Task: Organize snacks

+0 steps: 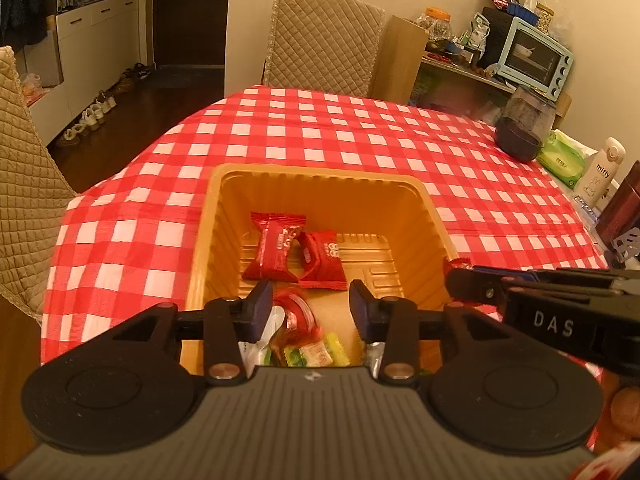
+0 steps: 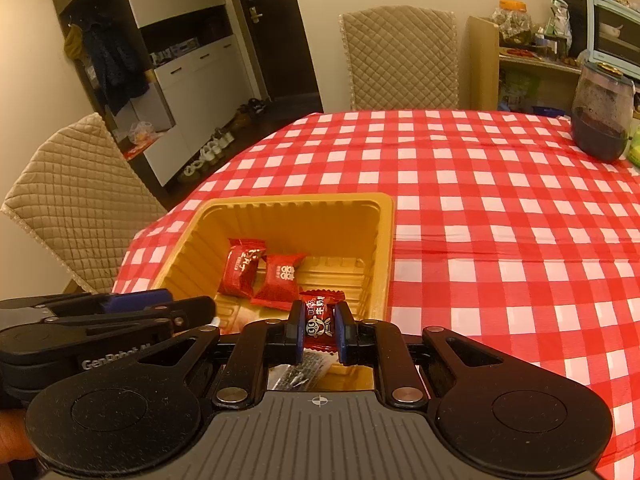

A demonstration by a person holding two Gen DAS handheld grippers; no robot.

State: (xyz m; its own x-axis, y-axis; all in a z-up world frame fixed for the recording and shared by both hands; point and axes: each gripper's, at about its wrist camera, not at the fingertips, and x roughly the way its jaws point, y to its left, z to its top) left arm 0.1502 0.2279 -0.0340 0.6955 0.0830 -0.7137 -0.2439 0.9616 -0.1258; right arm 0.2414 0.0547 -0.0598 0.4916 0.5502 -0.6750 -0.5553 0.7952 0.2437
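Two red snack packets (image 1: pixel 294 250) flat in yellow tray (image 1: pixel 320 178).

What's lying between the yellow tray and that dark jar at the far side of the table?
Nothing: from the tray to the jar only bare red-checked tablecloth shows, clearest in the right wrist view.

The right gripper (image 2: pixel 318 330) pinches a red candy packet (image 2: pixel 318 322) between its blue pads, over the near edge of the yellow tray (image 2: pixel 384 240). Two red snack packets (image 2: pixel 262 274) lie inside the tray on the red checked tablecloth (image 2: pixel 500 220). The left gripper (image 2: pixel 192 308) comes in from the left.
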